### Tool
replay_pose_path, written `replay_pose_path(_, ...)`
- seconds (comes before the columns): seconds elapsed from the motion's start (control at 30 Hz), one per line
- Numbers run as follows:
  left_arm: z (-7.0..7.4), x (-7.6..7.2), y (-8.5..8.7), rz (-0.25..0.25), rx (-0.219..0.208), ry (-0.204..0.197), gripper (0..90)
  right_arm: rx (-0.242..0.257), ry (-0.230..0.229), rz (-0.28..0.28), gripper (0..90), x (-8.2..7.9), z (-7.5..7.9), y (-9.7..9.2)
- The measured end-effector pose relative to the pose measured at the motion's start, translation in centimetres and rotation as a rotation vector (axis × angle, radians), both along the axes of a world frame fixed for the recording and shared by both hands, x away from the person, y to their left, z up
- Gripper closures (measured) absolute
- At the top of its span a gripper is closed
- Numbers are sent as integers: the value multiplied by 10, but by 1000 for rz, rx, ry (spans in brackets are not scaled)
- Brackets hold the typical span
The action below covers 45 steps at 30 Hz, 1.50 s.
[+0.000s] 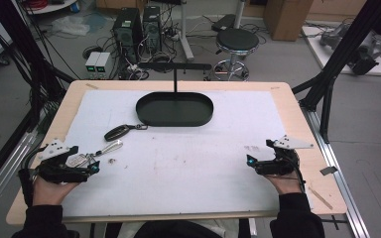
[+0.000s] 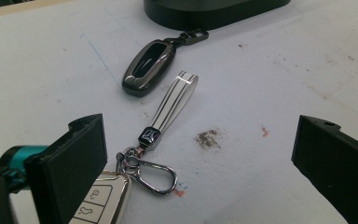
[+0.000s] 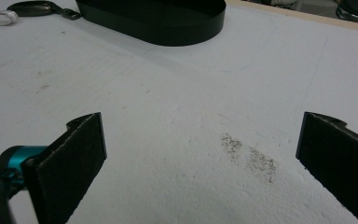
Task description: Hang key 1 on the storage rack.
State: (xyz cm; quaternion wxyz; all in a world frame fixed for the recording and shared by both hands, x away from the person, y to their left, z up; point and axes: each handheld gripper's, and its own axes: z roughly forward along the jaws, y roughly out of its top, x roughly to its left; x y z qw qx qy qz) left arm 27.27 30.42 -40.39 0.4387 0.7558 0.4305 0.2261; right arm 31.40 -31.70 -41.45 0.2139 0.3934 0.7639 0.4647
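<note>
Table [image 1: 297, 129]: light wood top, covered by a white mat [image 1: 188, 163]; the high view alone took in both hands, the table edges and the floor clutter behind.
Tray [image 1: 174, 110]: black oval, at the far middle of the mat, with a T-shaped stand rising behind it. Right gripper view showed its near wall [image 3: 168, 28]; left gripper view caught just a strip of it [image 2: 214, 11].
Left gripper [image 1: 93, 167]: at the left edge of the mat, jaws spread wide, nothing clamped. Its own view showed the white fob beside the left jaw, partly hidden by it; whether they touched could not be told.
Right gripper [image 1: 249, 161]: at the right side of the mat, well apart from the keys, jaws wide over bare mat with a dark smudge [image 3: 249, 156]; held nothing.
Dark fob [image 1: 120, 131]: flat on the mat, near the tray's left end, clip toward the tray. Left gripper view gave its glossy face [image 2: 149, 65].
White fob [image 2: 100, 200]: on the mat at the left gripper's tip, with buttons, carabiner [image 2: 154, 175] and a striped white strap [image 2: 172, 102] pointing toward the dark fob; in the high view a pale blur [image 1: 79, 159].
</note>
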Motion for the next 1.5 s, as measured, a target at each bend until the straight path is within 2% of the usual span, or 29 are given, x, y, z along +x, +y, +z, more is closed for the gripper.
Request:
replay_pose_path(0.13,-1,2,-2,-7,-2,12,37,2,2,-5,7,0,0,0)
replay_pose_path(0.17,-2,5,-4,-22,-1,28,37,5,2,-4,7,0,-1,0)
replay_pose_path(0.2,-3,6,-5,-26,5,34,37,12,10,-10,7,0,-2,0)
replay_pose_path(0.27,-3,9,-8,-37,20,46,37,-5,11,-16,7,1,-3,1)
replay_pose_path(0.37,0,12,-12,-56,35,43,37,-12,4,-29,7,0,-3,1)
replay_pose_path(0.5,3,18,-12,-48,57,35,37,-3,4,-31,7,-1,-3,1)
replay_pose_path(0.57,6,21,-12,-59,53,34,37,-6,0,-37,7,0,-3,1)
replay_pose_path(0.63,9,24,-13,-70,75,34,37,-4,13,-41,7,0,-4,1)
replay_pose_path(0.8,13,33,-16,-88,105,46,37,-7,13,-45,7,1,-5,1)
replay_pose_path(0.93,15,40,-22,-111,135,77,37,-11,27,-54,7,1,-5,1)
replay_pose_path(1.13,20,49,-31,-150,178,100,38,0,26,-61,7,0,-5,-3)
replay_pose_path(1.23,22,55,-34,-161,197,94,42,-11,34,-64,7,0,-6,-3)
replay_pose_path(1.33,24,59,-35,-186,203,93,94,-11,35,-65,7,1,-7,-3)
replay_pose_path(1.5,24,73,-39,-216,230,136,94,-17,36,-62,7,-1,-7,-2)
